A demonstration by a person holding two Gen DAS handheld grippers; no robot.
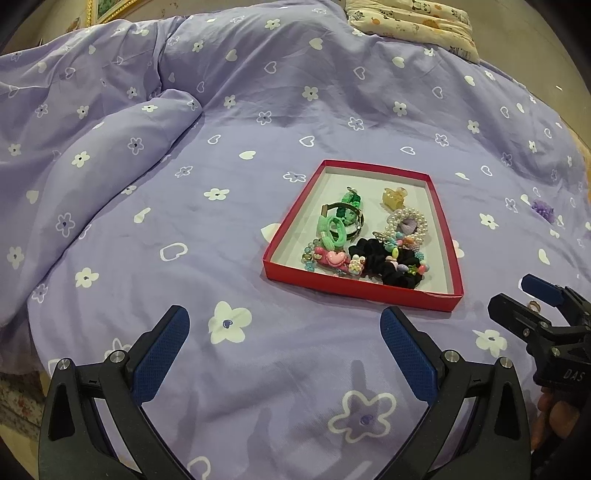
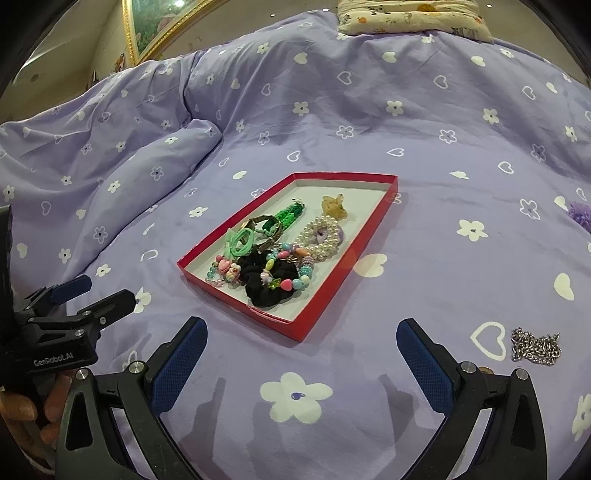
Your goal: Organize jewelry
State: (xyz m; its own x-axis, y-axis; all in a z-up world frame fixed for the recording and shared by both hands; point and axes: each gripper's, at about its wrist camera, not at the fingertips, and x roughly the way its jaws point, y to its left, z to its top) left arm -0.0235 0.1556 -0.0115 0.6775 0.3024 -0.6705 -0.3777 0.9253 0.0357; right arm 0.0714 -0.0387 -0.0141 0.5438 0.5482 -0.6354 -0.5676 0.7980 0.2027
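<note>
A shallow red box [image 1: 360, 290] [image 2: 325, 295] lies on the purple bedspread. It holds a black scrunchie [image 1: 388, 264] [image 2: 267, 282], a pearl bracelet [image 1: 406, 219] [image 2: 321, 234], green hair ties [image 1: 334, 229] [image 2: 240, 240], a yellow claw clip [image 1: 395, 197] [image 2: 334, 206] and bead strings. A silver chain [image 2: 535, 347] lies on the bed right of the box. A purple flower piece [image 1: 543, 211] [image 2: 580, 216] lies far right. My left gripper [image 1: 284, 325] [image 2: 92, 290] is open and empty in front of the box. My right gripper [image 2: 301, 336] [image 1: 517, 295] is open and empty, short of the box.
A bunched fold of quilt [image 1: 92, 147] rises at the left. A cream patterned pillow [image 1: 413, 22] lies at the far edge of the bed. A gold picture frame [image 2: 147, 29] hangs on the wall at back left.
</note>
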